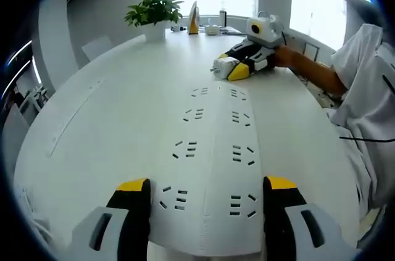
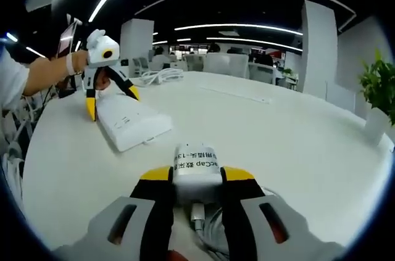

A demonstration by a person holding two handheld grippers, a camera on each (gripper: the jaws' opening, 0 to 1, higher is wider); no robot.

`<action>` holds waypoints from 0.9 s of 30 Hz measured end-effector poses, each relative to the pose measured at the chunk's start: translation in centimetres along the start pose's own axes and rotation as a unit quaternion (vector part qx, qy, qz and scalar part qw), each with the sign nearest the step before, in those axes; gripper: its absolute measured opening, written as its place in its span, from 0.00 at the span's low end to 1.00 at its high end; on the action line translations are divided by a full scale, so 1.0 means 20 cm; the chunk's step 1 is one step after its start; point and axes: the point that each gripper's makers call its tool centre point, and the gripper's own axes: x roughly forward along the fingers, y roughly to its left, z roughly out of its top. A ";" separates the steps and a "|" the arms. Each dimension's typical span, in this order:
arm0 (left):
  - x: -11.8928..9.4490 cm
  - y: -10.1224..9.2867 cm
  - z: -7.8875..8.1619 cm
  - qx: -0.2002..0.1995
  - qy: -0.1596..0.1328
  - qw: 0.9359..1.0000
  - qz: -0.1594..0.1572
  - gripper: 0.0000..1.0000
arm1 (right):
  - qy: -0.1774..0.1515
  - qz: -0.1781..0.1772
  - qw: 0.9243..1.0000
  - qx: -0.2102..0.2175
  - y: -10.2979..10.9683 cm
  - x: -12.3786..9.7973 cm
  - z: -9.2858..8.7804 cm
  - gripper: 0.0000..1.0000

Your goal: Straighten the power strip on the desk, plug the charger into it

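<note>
A wide white power strip (image 1: 213,137) with several rows of sockets lies flat on the white desk (image 1: 111,107). Its near end sits between the jaws of my left gripper (image 1: 207,190), which press against both long sides. In the right gripper view the same strip (image 2: 133,125) lies at the left, with the left gripper (image 2: 112,102) straddling its far end. My right gripper (image 2: 196,178) is shut on a white charger (image 2: 196,163) with a printed label, low over the desk, and the charger's white cable (image 2: 210,236) trails back beneath it. In the left gripper view the right gripper (image 1: 231,66) holds the charger (image 1: 221,65) beyond the strip's far end.
A potted plant (image 1: 153,11) stands at the desk's far edge, with small items (image 1: 194,23) beside it. A coiled white cable (image 2: 160,76) lies behind the strip. A person's arm and white sleeve (image 1: 364,88) reach in from the right. Open desk spreads to the strip's left.
</note>
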 end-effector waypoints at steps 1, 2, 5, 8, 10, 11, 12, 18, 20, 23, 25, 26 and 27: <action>0.00 0.00 0.00 0.000 0.000 1.000 0.000 0.75 | -0.003 0.002 1.000 -0.003 0.00 0.00 0.00 0.29; 0.00 0.00 0.00 0.000 0.000 1.000 0.000 0.75 | -0.003 0.002 1.000 -0.003 0.00 0.00 0.00 0.29; 0.00 0.00 0.00 0.001 -0.002 1.000 -0.001 0.75 | -0.004 0.004 1.000 0.000 0.00 0.00 0.00 0.29; 0.00 0.00 0.00 0.001 -0.001 1.000 -0.001 0.75 | -0.006 0.005 1.000 0.003 0.00 0.00 0.00 0.29; 0.00 0.00 0.00 0.002 -0.001 1.000 -0.002 0.75 | -0.007 0.006 1.000 0.006 0.00 -0.01 0.00 0.29; 0.00 0.00 0.00 0.001 -0.001 1.000 -0.001 0.75 | -0.009 0.006 1.000 0.001 0.00 -0.01 0.00 0.29; 0.00 0.00 0.00 0.001 -0.001 1.000 -0.001 0.75 | -0.011 0.006 1.000 0.000 0.00 -0.01 0.00 0.29; 0.00 0.00 0.01 0.001 -0.005 1.000 0.001 0.75 | -0.022 0.002 1.000 0.000 0.00 -0.01 0.02 0.28; 0.00 0.00 0.01 0.001 -0.006 1.000 0.001 0.75 | -0.022 0.003 1.000 0.000 0.01 -0.01 0.02 0.28; 0.00 0.01 0.01 0.001 -0.005 1.000 0.001 0.75 | -0.022 0.004 1.000 -0.001 0.02 0.00 0.02 0.28; 0.00 0.01 0.01 0.000 -0.003 1.000 0.001 0.75 | -0.022 0.005 1.000 -0.001 0.02 -0.01 0.03 0.28; 0.00 0.01 0.01 0.000 -0.003 1.000 0.001 0.75 | -0.022 0.005 1.000 -0.001 0.02 -0.01 0.03 0.28; 0.00 0.01 0.00 0.000 -0.002 1.000 0.000 0.75 | -0.022 0.005 1.000 -0.001 0.02 -0.01 0.03 0.28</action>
